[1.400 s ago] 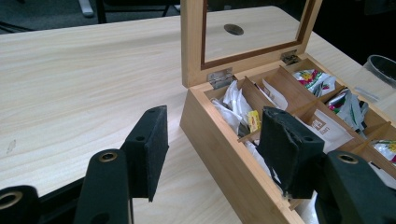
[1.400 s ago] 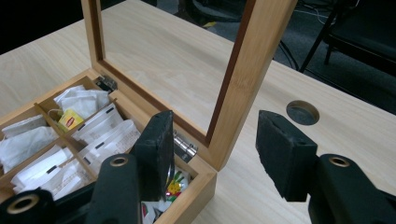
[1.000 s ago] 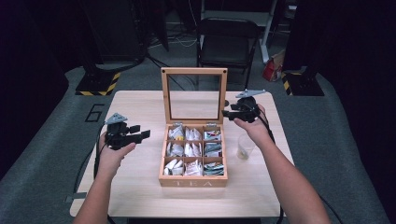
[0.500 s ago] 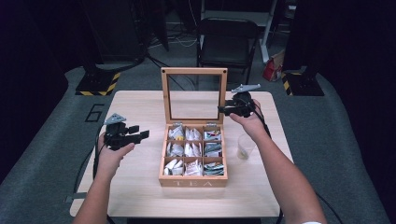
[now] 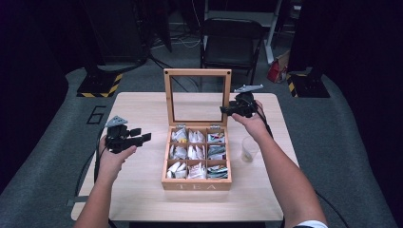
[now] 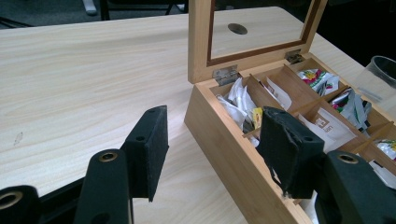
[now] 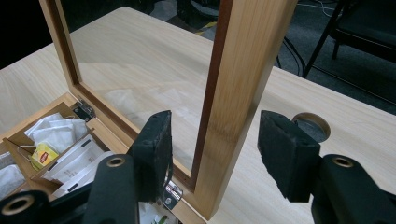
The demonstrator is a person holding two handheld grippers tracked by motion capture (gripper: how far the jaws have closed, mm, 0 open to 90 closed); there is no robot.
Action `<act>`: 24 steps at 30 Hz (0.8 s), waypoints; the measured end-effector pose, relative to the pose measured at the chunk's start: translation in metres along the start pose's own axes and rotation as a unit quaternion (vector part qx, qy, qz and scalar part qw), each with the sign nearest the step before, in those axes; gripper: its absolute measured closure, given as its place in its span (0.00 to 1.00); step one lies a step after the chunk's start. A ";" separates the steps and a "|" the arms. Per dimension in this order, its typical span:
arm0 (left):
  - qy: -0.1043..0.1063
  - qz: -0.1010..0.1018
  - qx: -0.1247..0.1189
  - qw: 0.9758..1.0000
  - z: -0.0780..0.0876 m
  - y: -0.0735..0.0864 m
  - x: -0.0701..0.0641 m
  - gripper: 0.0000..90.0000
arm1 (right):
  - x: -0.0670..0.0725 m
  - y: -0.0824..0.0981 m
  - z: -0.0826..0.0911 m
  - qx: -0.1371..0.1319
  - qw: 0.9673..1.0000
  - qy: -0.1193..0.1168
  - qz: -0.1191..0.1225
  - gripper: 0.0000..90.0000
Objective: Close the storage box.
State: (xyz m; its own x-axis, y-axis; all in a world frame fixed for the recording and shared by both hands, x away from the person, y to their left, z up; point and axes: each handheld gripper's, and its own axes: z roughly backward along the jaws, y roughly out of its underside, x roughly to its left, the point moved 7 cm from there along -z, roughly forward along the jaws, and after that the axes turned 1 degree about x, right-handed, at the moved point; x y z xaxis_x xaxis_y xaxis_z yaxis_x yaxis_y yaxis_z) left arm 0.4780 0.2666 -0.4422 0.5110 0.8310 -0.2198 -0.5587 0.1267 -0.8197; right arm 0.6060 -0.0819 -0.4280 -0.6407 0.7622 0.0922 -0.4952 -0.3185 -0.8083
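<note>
Lid (image 5: 197, 97) of the wooden tea box (image 5: 196, 179) stands upright on its hinges at the back of the box, a glass pane in a wooden frame, and its right-hand upright (image 7: 233, 93) is what the coming move turns on. In the right gripper view that post rises between the two black jaws of the right hand-held gripper (image 5: 227, 110), its long axis vertical and running up out of the picture. The jaws are spread to either side of it; the left pad looks close to the inner face, the right pad stands clear, and no pinch shows. So the post lies straight ahead of the gripper and already within its gap — my guess is that only a squeeze or a push is needed to swing the lid.

The left hand-held gripper (image 5: 138, 138) hangs over the tabletop (image 5: 142, 109) to the left of the box, well apart from the lid, jaws spread on nothing and pointing toward the box's left wall. The right hand is plainly the nearer one.

Writing: "TEA" is cut into the front wall of the box. A large "6" marks the grey floor to the left of the tabletop. The print on the sachets (image 5: 190, 152) in the compartments is too small to read — one yellow tag (image 7: 43, 156) bears a red logo I cannot make out. A clear plastic cup (image 5: 248, 148) stands just right of the box.
</note>
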 end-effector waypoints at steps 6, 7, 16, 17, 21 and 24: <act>0.000 -0.001 0.001 1.000 0.000 0.001 0.000 0.47 | 0.001 -0.003 -0.002 -0.005 1.000 -0.005 0.005 0.50; 0.000 -0.001 0.001 1.000 0.000 0.001 0.000 0.47 | 0.001 -0.003 -0.002 -0.004 1.000 -0.004 0.006 0.50; 0.000 0.001 0.001 1.000 0.001 0.001 0.000 0.47 | 0.004 -0.011 -0.005 -0.002 1.000 0.001 0.016 0.48; 0.000 0.000 0.001 1.000 0.001 0.001 0.001 0.47 | 0.003 -0.012 -0.005 -0.004 1.000 0.000 0.018 0.48; 0.000 0.002 -0.003 1.000 0.000 0.000 0.000 0.47 | 0.003 -0.014 -0.005 -0.007 1.000 -0.005 0.012 0.48; 0.002 -0.001 0.001 1.000 0.000 0.000 -0.001 0.47 | 0.003 -0.013 -0.004 -0.005 1.000 -0.005 0.013 0.52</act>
State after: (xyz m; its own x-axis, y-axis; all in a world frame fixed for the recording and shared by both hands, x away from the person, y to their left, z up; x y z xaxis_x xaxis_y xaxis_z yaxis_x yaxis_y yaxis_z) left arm 0.4777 0.2659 -0.4427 0.5141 0.8291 -0.2199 -0.5593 0.1296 -0.8188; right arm 0.6133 -0.0733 -0.4195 -0.6589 0.7482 0.0771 -0.4730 -0.3325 -0.8159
